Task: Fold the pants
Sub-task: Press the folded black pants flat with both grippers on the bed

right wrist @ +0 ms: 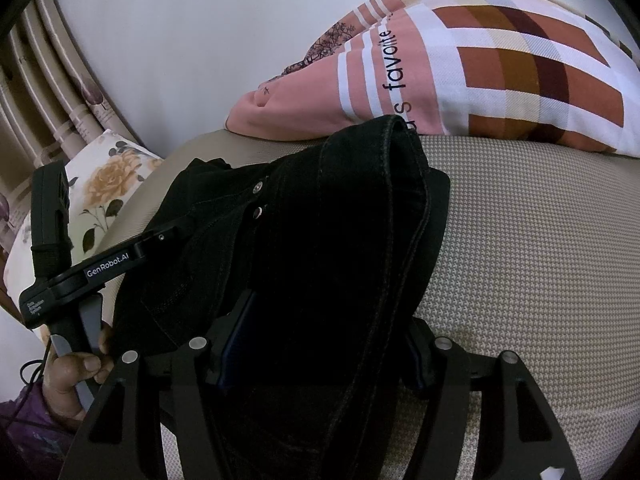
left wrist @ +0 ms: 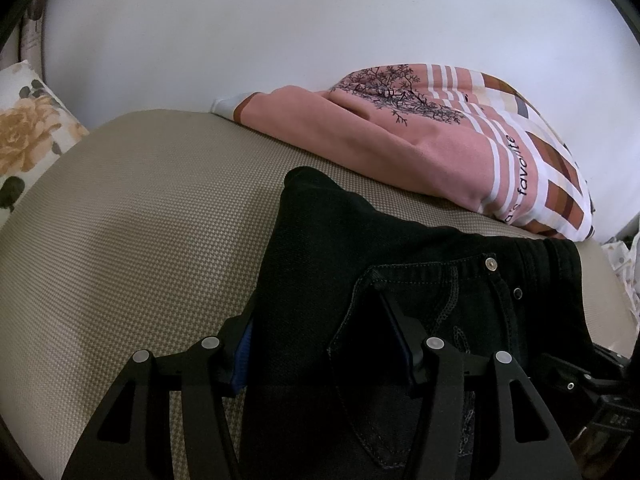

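A wide beige woven mattress fills most of both wrist views, set against a plain white wall. Along its far edge lies a pink pillow printed with white stripes, brown checks, a black tree and the word "favorite". A second pillow with yellow roses sits at the far left, just off the mattress. Black denim pants lie bunched on the mattress in front of the pink pillow, waistband, metal button and pocket stitching facing up. The left tongs straddle a thick fold of the pants, the fingers pressed against the cloth on both sides, gripping it. The right tongs likewise clamp a raised, folded ridge of the pants, which stands up between the fingers. In the right wrist view, the person's left hand wraps the handle of the left tool, whose side reads "GenRobot.AI".
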Motion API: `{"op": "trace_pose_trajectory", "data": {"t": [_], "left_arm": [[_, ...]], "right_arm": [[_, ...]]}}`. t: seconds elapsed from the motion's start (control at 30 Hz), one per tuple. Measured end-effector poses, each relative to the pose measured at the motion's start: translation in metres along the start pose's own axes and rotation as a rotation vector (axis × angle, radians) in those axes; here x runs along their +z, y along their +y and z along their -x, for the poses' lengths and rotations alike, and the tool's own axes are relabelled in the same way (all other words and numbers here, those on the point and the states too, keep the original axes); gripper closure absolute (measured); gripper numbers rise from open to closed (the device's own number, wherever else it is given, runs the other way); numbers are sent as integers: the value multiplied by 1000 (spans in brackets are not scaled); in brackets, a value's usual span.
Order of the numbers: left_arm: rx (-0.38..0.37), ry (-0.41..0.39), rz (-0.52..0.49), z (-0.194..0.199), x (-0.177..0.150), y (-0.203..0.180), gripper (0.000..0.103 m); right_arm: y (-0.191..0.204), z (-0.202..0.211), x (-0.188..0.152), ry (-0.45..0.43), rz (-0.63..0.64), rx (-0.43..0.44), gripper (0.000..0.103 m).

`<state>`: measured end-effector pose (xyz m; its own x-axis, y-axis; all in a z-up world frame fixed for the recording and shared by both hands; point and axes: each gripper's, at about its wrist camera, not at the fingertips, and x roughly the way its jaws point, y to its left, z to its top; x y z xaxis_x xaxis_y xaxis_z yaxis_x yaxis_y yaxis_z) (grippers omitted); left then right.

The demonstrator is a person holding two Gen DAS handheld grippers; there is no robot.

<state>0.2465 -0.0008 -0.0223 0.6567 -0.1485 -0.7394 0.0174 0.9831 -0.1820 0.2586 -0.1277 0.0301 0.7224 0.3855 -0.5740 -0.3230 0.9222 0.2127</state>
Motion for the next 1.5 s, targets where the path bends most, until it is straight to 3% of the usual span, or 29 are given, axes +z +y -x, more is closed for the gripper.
{"op": "trace_pose_trajectory", "data": {"t": [1.5], "left_arm": [[24,-8,-11,1,3,3,45]], "right_arm": [[2,-1,0,-4,16,-21,42]]}}
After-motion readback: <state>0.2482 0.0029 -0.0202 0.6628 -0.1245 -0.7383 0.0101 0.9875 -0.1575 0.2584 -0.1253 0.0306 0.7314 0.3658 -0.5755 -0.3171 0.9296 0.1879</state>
